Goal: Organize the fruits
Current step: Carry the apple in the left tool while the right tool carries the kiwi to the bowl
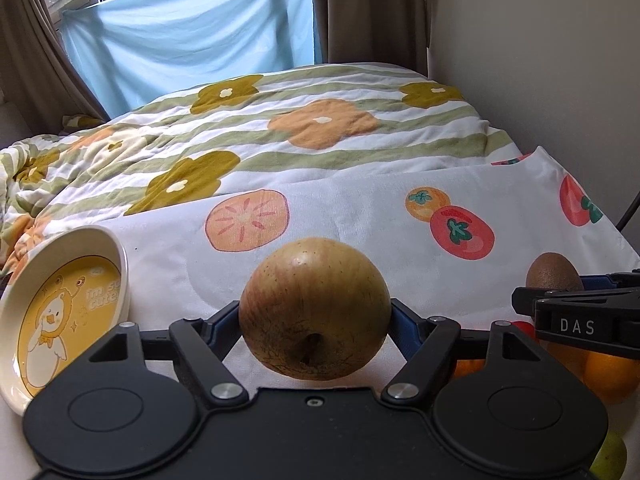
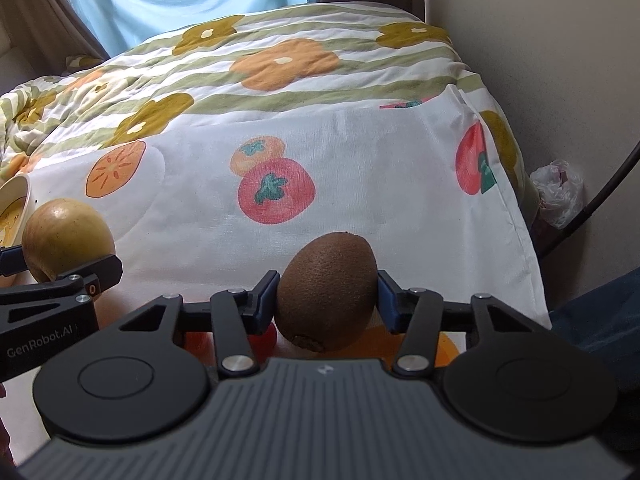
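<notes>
My left gripper [image 1: 315, 320] is shut on a yellow-brown apple [image 1: 315, 304] and holds it above the fruit-print cloth [image 1: 360, 224]. My right gripper [image 2: 327, 300] is shut on a brown kiwi [image 2: 327, 292], also lifted. The kiwi [image 1: 554, 274] and the right gripper show at the right of the left wrist view. The apple [image 2: 66, 238] in the left gripper shows at the left of the right wrist view. A cream plate with a yellow cartoon [image 1: 24, 300] lies at the left. Orange and red fruits [image 1: 610, 376] lie low at the right, partly hidden by the grippers.
A flower-print quilt [image 1: 280, 128] covers the bed behind the cloth. A wall [image 1: 540, 60] runs along the right. A plastic bag [image 2: 560, 192] and a dark cable [image 2: 600, 196] lie beyond the cloth's right edge. Curtains and a blue sheet hang at the back.
</notes>
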